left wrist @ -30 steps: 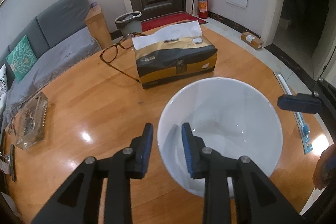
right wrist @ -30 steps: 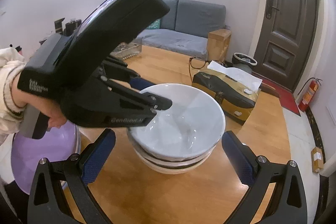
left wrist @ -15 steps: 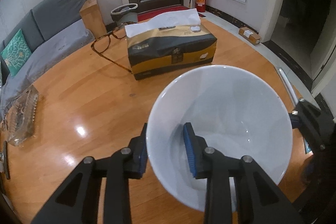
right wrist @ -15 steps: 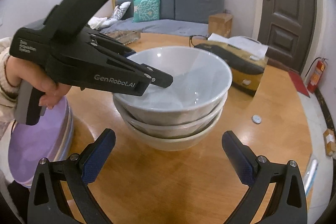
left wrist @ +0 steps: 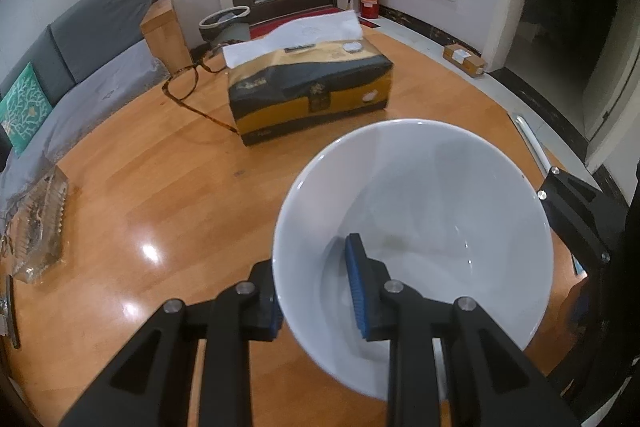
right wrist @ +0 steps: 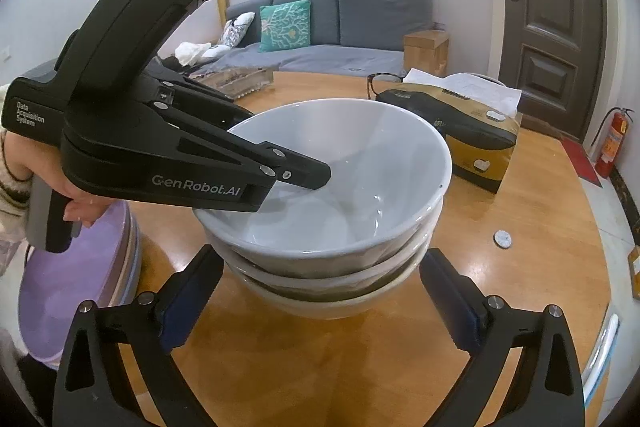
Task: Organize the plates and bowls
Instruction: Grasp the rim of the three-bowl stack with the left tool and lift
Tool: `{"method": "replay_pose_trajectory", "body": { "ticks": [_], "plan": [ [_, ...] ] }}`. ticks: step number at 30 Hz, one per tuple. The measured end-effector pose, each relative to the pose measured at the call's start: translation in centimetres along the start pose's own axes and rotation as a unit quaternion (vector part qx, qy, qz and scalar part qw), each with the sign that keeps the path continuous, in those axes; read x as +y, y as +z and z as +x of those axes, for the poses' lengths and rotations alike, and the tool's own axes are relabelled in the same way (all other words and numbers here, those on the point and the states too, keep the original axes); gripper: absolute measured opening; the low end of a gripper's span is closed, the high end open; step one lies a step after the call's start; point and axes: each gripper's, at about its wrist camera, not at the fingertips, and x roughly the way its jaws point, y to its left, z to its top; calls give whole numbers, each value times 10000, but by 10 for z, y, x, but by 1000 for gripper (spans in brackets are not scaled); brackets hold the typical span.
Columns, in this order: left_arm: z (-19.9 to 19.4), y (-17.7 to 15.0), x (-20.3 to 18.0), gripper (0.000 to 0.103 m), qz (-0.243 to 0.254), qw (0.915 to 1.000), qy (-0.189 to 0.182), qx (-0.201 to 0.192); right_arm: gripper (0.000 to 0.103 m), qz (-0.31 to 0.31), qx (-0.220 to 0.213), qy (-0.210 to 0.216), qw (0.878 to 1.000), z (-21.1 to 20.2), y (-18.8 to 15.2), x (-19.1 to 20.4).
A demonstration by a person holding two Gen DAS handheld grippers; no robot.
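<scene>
Tongs in my left hand (left wrist: 316, 291) pinch the near wall of the white bowl (left wrist: 432, 203), one pad inside and one outside. That bowl sits on top of two stacked bowls (right wrist: 332, 287) on the tabletop (left wrist: 160, 195), just in front of the tissue box (left wrist: 310, 95). My right tongs (right wrist: 320, 291) hang wide open around the stack, gripping nothing, pads clear of the stack.

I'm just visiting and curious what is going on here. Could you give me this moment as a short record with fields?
Setting: round wooden table
Left hand-held gripper: clamped on the top white bowl's rim
Bowl stack: the top white bowl sits on two other bowls
Right hand-held gripper: open, either side of the stack, not touching
Nearby: tissue box, glasses, purple plates
</scene>
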Motion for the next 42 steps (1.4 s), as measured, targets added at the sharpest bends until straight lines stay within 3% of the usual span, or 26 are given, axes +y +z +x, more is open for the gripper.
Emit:
{"method": "replay_pose_trajectory", "body": {
  "ticks": [7, 14, 21, 25, 42],
  "plan": [
    [-24, -29, -36, 24, 428, 9987, -229, 163, 97, 79, 42, -10, 10000, -25, -21, 14],
    [-45, -55, -63, 24, 792, 9952, -532, 219, 96, 303, -199, -107, 9993, -65, -59, 35],
    [-41, -51, -59, 24, 600, 9944, -827, 284, 96, 557, -436, -660, 9953, -65, -77, 50],
    [-38, -47, -55, 24, 459, 9936, -984, 317, 96, 912, -524, -586, 9927, -59, -78, 46],
    [-34, -44, -55, 27, 427, 9927, -1091, 284, 100, 1110, -430, -746, 9901, -48, -72, 50]
  ]
}}
